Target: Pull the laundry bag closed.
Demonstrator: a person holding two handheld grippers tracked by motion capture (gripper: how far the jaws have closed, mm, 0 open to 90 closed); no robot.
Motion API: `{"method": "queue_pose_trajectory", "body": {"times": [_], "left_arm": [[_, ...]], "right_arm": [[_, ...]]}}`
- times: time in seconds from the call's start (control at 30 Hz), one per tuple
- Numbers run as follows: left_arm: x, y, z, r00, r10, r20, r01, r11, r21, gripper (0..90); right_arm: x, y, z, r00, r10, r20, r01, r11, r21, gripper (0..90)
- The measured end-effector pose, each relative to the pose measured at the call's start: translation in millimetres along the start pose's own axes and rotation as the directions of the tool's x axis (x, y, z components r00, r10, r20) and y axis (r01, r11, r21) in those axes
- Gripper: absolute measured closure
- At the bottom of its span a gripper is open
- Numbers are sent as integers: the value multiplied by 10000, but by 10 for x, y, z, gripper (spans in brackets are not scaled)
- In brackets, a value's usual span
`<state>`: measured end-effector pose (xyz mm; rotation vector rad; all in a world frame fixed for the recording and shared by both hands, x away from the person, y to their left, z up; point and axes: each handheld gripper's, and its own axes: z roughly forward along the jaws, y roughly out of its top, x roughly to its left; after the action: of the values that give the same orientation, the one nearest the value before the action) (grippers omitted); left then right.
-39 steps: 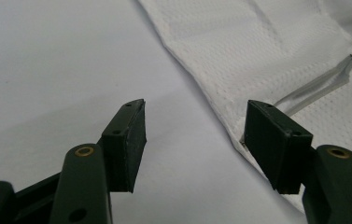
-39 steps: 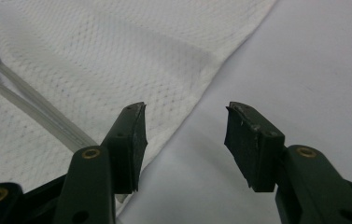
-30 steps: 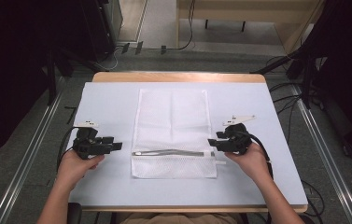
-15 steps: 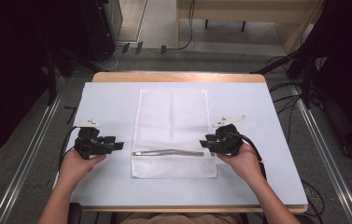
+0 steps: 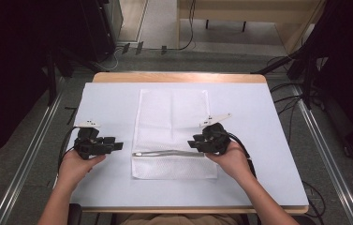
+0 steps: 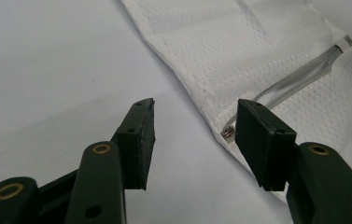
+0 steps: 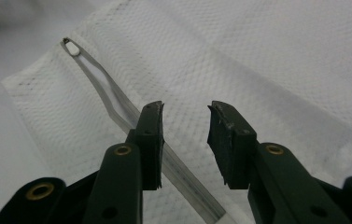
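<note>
A white mesh bag [image 5: 172, 122] lies flat in the middle of the table, with a grey zipper [image 5: 165, 153] running across its near end. My left gripper [image 5: 117, 144] rests on the table just left of the bag. Its jaws have just been closing a little but stand open, with only bare table between them and the bag's corner [image 6: 229, 133] just ahead. My right gripper [image 5: 194, 142] hovers over the bag's right part. Its jaws have just been closing and stand open above the mesh [image 7: 257, 56], with the zipper [image 7: 99, 77] passing under the left jaw.
A pale cover [image 5: 258, 108] spreads over the wooden table [image 5: 179, 77]. Metal rails [image 5: 326, 154] and cables run along the floor on both sides. Dark equipment stands at the far left.
My right gripper has moved left from the bag's right edge to over the mesh by the zipper, and its jaws have narrowed. The left gripper has stayed in place.
</note>
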<state>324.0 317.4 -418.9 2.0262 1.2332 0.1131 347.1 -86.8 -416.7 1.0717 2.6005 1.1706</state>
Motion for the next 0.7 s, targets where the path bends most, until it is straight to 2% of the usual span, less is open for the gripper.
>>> {"method": "queue_pose_trajectory", "body": {"times": [0.33, 0.4, 0.7], "left_arm": [[6, 3, -17, 10000, -14, -25, 14, 10000, -39, 485], [13, 8, -20, 9997, -231, 31, 231, 9997, 22, 481], [16, -3, -42, 9998, -177, -15, 177, 9998, 13, 474]], "right_arm": [[175, 220, 110, 9980, -504, -372, 504, 9987, 11, 694], [215, 259, 140, 9972, -559, -501, 561, 9984, 20, 696], [367, 363, 285, 9923, -857, -900, 865, 9962, 58, 703]]}}
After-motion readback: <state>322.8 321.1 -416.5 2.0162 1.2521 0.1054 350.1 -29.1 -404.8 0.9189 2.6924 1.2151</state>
